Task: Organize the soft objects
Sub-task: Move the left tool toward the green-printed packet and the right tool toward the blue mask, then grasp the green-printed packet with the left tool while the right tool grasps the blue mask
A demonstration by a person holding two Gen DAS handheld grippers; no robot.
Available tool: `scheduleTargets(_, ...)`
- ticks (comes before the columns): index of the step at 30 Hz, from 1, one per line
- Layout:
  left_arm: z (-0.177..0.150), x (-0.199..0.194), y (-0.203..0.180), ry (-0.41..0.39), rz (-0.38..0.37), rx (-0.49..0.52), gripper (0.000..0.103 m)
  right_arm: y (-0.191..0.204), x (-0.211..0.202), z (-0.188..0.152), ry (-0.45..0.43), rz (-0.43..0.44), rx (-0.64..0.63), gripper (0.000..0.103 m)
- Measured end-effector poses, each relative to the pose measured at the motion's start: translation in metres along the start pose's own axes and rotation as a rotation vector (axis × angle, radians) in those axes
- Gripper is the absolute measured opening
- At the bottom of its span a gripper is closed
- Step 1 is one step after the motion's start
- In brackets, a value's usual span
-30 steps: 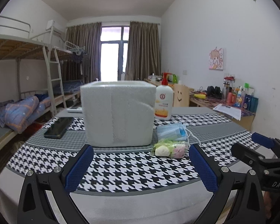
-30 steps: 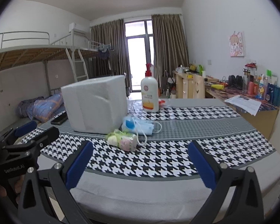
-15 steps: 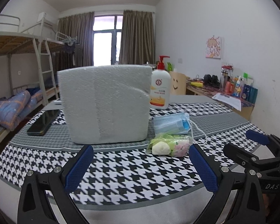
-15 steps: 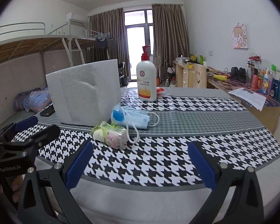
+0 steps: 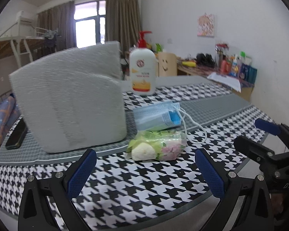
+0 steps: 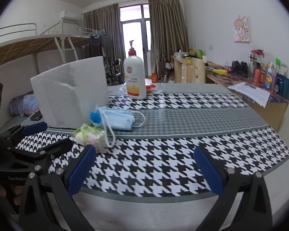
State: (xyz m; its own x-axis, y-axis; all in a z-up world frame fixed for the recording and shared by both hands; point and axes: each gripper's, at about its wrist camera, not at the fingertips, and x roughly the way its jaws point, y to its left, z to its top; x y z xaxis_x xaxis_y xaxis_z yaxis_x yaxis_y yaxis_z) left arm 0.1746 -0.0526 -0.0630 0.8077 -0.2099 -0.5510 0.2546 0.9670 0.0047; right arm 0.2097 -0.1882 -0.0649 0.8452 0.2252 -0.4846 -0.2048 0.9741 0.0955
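I have my left gripper spread wide and empty above the near edge of the houndstooth tablecloth, aimed at the floral tissue pack lying just ahead of its blue pads. A stack of blue face masks touches the pack's far side, their white ear loops trailing over it, and both sit just right of the white foam box, with a red-pump lotion bottle upright farther back and a phone to the box's left. My right gripper is likewise spread and empty over the cloth, the tissue pack off its left finger.
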Motion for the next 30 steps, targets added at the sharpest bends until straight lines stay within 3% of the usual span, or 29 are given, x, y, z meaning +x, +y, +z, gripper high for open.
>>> scheduleTargets(8,0.007,0.026,-0.009,0.091,-0.076,0.038,0.102,-0.016,0.005,0.000,0.016,-0.013,0.034,0.103)
scheduleTargets(17,0.010,0.056,-0.010,0.239,-0.021,0.023,0.102,-0.026,0.006,0.002,0.014,0.005,0.059,0.103)
scheduleTargets(27,0.015,0.068,-0.019,0.290,0.026,0.066,0.101,-0.030,0.009,0.000,0.022,0.039,0.070,0.102)
scheduleTargets(30,0.017,0.074,-0.019,0.303,0.034,0.066,0.094,-0.033,0.010,-0.002,0.025,0.043,0.082,0.102)
